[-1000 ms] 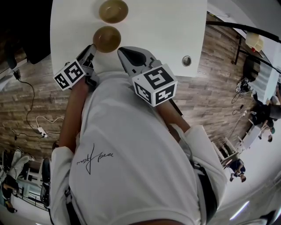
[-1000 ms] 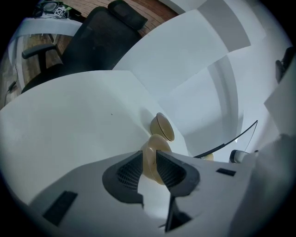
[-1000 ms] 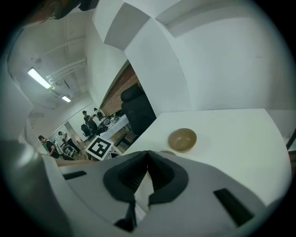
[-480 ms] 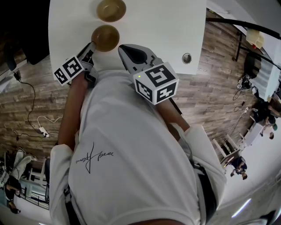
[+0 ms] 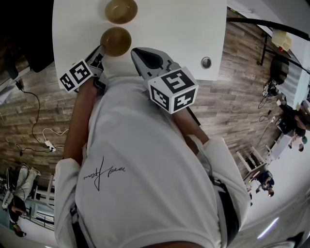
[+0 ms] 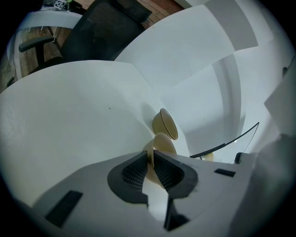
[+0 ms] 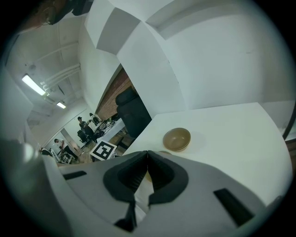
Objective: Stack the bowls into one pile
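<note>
Two tan bowls sit on the white table (image 5: 174,29). The far bowl (image 5: 120,9) (image 6: 165,124) (image 7: 176,139) stands alone. The near bowl (image 5: 116,41) (image 6: 163,144) lies just ahead of my left gripper (image 5: 100,50) (image 6: 151,155), whose jaws are shut on its rim; a tan strip shows between the pads. My right gripper (image 5: 140,52) (image 7: 147,153) hovers over the table's near edge to the right of that bowl. Its jaws are shut with nothing in them and hide most of the near bowl in the right gripper view.
A round metal grommet (image 5: 206,63) is set in the table near its front right corner. A black office chair (image 6: 99,28) stands past the table's far side. A dark cable (image 6: 226,141) runs beside the bowls. Wooden floor surrounds the table, and people stand far off.
Almost nothing differs. The head view has drifted slightly, and both grippers and both bowls keep their places.
</note>
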Demonstrator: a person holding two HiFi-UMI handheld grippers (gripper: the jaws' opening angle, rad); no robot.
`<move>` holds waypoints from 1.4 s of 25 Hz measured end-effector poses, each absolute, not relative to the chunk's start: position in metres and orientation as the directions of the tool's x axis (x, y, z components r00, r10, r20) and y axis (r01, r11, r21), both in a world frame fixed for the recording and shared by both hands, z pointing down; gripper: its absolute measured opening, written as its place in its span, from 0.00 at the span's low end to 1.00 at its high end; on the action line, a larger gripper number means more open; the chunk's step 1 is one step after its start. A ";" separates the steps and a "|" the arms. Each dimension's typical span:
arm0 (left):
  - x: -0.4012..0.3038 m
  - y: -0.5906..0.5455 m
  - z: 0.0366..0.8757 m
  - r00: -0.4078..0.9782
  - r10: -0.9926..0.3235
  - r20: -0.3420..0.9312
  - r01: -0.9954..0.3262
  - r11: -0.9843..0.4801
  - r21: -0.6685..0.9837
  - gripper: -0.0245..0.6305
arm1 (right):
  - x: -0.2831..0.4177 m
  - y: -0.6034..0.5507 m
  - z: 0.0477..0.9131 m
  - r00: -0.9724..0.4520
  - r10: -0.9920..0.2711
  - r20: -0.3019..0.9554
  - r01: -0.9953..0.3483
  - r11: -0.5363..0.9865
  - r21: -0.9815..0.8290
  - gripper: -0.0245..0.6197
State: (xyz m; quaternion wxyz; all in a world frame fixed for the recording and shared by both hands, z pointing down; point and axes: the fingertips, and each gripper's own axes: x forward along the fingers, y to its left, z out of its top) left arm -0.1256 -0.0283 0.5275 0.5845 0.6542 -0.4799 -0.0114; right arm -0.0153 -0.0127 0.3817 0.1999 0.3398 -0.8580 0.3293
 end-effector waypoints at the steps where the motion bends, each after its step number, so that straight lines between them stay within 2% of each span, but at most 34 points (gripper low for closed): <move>1: -0.126 -0.028 0.528 0.539 -0.641 0.547 -0.616 0.143 0.775 0.11 | -0.015 -0.013 0.381 -0.689 -0.453 0.566 -0.715 0.551 -0.430 0.06; 35: -0.133 -0.022 0.512 0.524 -0.672 0.523 -0.596 0.149 0.789 0.07 | -0.012 -0.011 0.384 -0.721 -0.433 0.540 -0.689 0.529 -0.495 0.06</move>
